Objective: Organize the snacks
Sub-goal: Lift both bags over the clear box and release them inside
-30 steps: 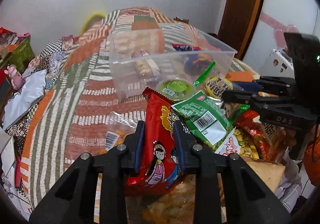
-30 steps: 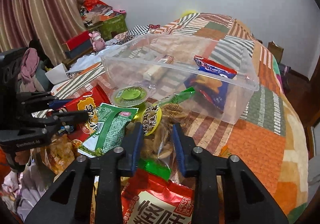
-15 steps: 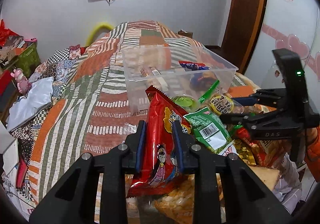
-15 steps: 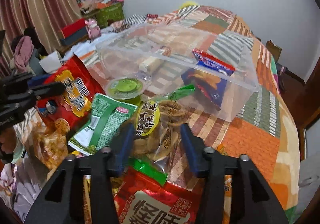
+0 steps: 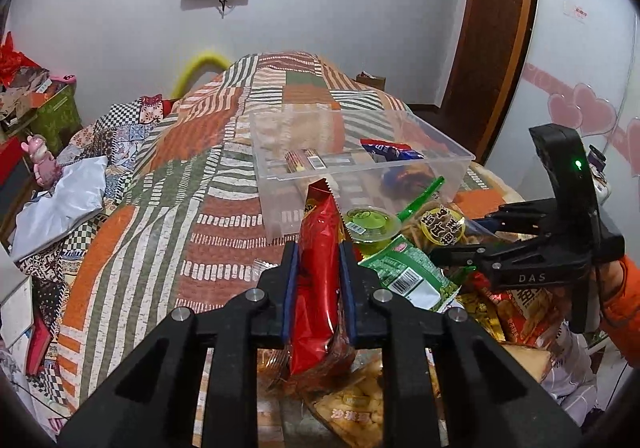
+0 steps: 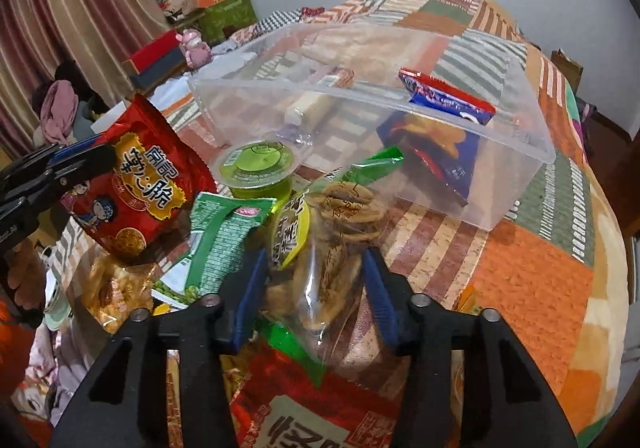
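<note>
The left tool point(image 5: 318, 280) pinches the red snack bag point(image 5: 318, 272), standing tall, just before the clear bin point(image 5: 416, 164). The right tool point(image 6: 316, 284) is spread around the cookie bag point(image 6: 332, 244).

My right gripper point(image 6: 316, 284) is spread wide around a clear cookie bag point(image 6: 336, 236), pads not touching it. Left gripper point(image 6: 56, 172) pinches a red snack bag point(image 6: 136, 184), lifted over the pile. Green jelly cup point(image 6: 256, 168) sits against the clear bin point(image 6: 516, 184) on the bed point(image 6: 532, 280).
</note>
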Demonstrator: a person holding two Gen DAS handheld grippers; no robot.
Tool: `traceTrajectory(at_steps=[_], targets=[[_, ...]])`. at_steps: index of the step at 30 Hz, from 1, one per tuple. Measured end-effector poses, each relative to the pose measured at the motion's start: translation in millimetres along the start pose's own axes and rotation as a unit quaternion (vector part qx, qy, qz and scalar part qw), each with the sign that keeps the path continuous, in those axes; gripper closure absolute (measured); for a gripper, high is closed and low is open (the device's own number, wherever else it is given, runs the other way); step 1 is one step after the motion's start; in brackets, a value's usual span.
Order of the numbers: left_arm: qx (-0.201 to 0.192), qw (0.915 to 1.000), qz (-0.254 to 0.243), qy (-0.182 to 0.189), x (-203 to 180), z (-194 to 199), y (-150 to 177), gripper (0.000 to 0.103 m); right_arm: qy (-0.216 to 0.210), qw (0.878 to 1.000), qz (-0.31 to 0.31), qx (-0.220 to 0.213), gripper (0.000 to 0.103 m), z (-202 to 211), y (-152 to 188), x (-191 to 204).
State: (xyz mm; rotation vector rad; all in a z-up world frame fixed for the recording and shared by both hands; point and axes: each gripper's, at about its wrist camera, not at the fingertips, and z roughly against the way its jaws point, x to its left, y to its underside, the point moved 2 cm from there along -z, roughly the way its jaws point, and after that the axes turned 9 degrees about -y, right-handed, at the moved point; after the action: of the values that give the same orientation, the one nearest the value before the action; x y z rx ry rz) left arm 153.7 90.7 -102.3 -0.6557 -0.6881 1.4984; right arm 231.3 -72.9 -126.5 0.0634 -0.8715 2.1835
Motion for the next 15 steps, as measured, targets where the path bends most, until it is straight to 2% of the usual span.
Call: traceTrajectory(at_steps=[4, 15], targets=[[-0.014, 0.9999, 0.003, -0.003, 2, 10, -7, 0.084, 0.010, 1.000, 0.021, -0.020, 0.066, 10, 2, 9], [-0.051, 0.9985, 0.016, -0.008, 4, 24, -31, 0.084, 0.011, 0.996, 0.026, -0.086, 0.066, 52, -11, 12]])
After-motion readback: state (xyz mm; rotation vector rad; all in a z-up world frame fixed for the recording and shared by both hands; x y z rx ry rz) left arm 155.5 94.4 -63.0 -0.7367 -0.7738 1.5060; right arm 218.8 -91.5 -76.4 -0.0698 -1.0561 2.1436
